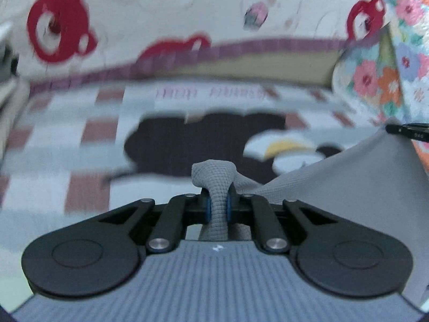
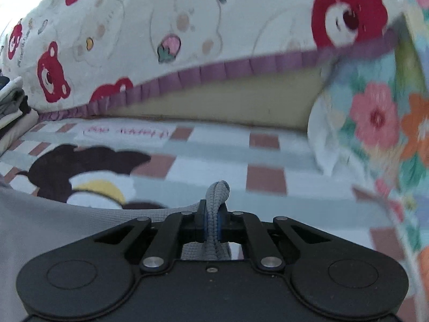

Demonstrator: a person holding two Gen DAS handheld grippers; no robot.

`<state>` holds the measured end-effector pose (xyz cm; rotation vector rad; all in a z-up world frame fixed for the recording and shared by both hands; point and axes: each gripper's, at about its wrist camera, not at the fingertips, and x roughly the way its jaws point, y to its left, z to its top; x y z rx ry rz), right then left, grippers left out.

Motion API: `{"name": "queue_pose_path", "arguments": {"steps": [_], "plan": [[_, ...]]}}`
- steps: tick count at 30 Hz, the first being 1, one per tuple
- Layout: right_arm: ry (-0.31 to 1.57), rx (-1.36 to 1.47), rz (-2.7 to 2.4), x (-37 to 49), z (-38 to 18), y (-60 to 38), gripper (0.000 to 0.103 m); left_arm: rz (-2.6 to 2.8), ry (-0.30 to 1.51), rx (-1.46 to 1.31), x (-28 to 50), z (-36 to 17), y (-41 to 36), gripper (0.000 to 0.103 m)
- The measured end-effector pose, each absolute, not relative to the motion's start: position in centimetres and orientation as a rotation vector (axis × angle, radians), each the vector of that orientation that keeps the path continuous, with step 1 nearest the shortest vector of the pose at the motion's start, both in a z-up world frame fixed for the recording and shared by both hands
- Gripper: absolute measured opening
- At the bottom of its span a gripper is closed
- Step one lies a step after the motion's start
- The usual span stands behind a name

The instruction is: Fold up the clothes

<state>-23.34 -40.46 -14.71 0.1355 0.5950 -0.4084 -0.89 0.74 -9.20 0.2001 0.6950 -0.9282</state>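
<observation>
One grey waffle-knit garment (image 1: 335, 171) is in play, and two grippers hold it; the left gripper (image 1: 217, 206) is clenched on a bunched fold that pokes up past its blue pads, and the right gripper (image 2: 211, 221) is clenched on another narrow fold of the same cloth. From the left wrist view the cloth stretches tight from the near jaws up and to the right, where the tip of the other gripper shows at the right edge, cut off by the frame; from the right wrist view the cloth spreads out low on the near left. Below lies one checked bedsheet (image 2: 241, 150) with pink and pale blue squares and a single dark cartoon figure (image 2: 80, 166) printed on it, partly covered by the garment. At the far side stands one white quilt (image 2: 187, 26) printed with red bear faces, five or six countable from the right wrist, with a purple ruffled hem; on the right, one floral blanket (image 2: 375, 118). A small stack of folded clothes (image 2: 13, 99) sits at the far left, cut by the frame, its count not readable. The background is motion-blurred in both views; the lettering on the sheet cannot be read.
</observation>
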Motion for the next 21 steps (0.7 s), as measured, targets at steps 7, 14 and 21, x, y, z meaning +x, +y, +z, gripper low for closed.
{"name": "queue_pose_path", "arguments": {"steps": [7, 14, 21], "plan": [[0.495, 0.053, -0.447, -20.0, -9.3, -43.7, 0.006, -0.899, 0.506, 0.251, 5.8, -5.1, -6.1, 0.009], [0.518, 0.054, -0.558, -12.5, -10.6, -48.3, 0.031, -0.693, 0.579, 0.267, 13.0, -8.8, -13.3, 0.036], [0.621, 0.264, -0.617, -17.3, -16.5, -47.0, 0.036, -0.709, 0.747, 0.221, 10.6, -12.6, -10.5, 0.046]]}}
